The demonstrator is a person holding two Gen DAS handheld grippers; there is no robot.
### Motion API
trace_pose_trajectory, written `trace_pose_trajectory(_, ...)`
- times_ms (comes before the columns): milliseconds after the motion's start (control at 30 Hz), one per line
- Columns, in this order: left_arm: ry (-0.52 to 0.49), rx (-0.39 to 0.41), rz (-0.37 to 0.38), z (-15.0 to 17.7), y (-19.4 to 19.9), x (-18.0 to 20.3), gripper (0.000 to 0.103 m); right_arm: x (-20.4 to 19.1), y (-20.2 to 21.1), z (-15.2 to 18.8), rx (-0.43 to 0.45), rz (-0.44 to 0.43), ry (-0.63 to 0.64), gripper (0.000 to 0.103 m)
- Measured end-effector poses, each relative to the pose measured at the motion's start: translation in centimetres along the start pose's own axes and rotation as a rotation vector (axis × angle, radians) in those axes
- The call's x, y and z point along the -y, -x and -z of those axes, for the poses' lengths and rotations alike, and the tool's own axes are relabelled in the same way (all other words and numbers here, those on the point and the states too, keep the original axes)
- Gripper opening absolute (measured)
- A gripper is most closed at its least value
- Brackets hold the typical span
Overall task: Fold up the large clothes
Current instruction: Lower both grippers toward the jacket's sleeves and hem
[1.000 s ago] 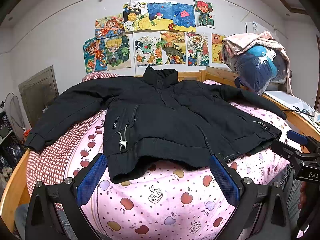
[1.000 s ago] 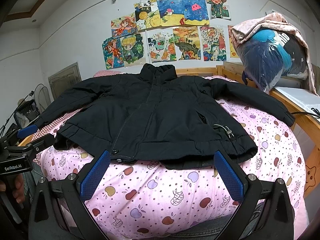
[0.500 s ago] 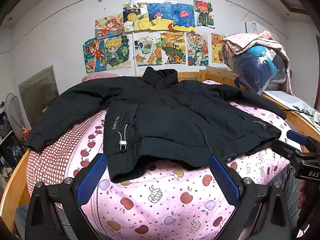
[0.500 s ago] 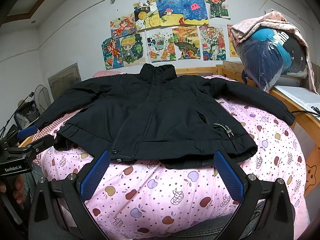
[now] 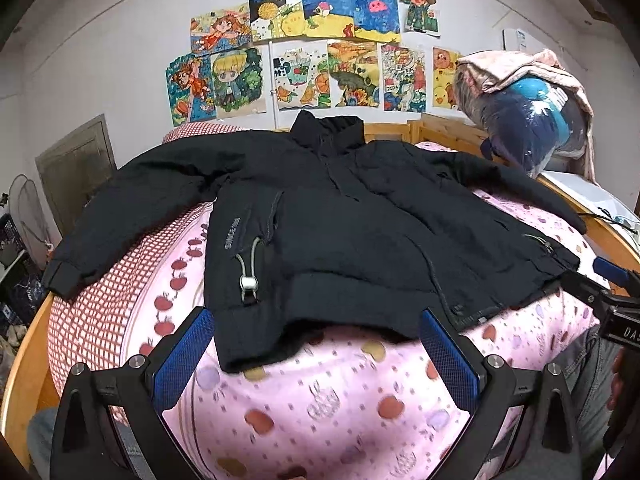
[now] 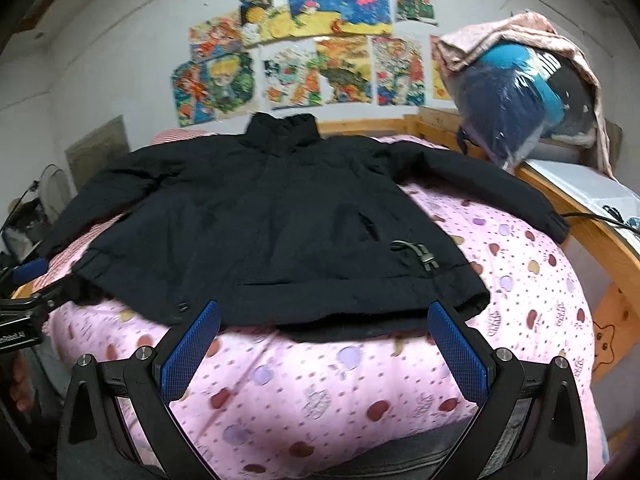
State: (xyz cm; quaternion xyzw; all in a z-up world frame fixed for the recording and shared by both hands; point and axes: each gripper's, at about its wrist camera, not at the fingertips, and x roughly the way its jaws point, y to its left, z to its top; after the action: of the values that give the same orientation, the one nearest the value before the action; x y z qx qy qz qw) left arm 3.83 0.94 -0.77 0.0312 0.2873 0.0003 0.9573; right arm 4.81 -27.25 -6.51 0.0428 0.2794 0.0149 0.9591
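Black jacket (image 5: 360,216) spread flat on the bed (image 5: 340,392), left hand-held gripper (image 5: 316,350) and right hand-held gripper (image 6: 326,344) level at the near edge, jaws apart, empty

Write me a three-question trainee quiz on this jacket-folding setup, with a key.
1. True or false: the black jacket is already folded in half.
2. Multiple choice: the left gripper is A) shut on a sleeve, B) open and empty near the hem, C) out of view.
3. Short answer: what does the jacket lie on?

Key
1. False: it lies spread flat, both sleeves out to the sides.
2. B. The right gripper is likewise open and empty near the hem.
3. A pink fruit-print bedcover, with one sleeve over a red checked cover.
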Motion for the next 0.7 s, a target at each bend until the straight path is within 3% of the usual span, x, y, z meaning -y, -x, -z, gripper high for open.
trace_pose_trajectory(300,-0.009,-0.036,-0.003,-4.7,-3.5,-0.8,0.103,2.6,-3.6,-4.2,-0.038,0.103,-0.050,0.102)
trace_pose_trajectory(700,-0.055,-0.099,0.025,-12.5,-10.7,1.6,0.103,6.4,-9.5,-10.0,-0.014,0.127,-0.113,0.102)
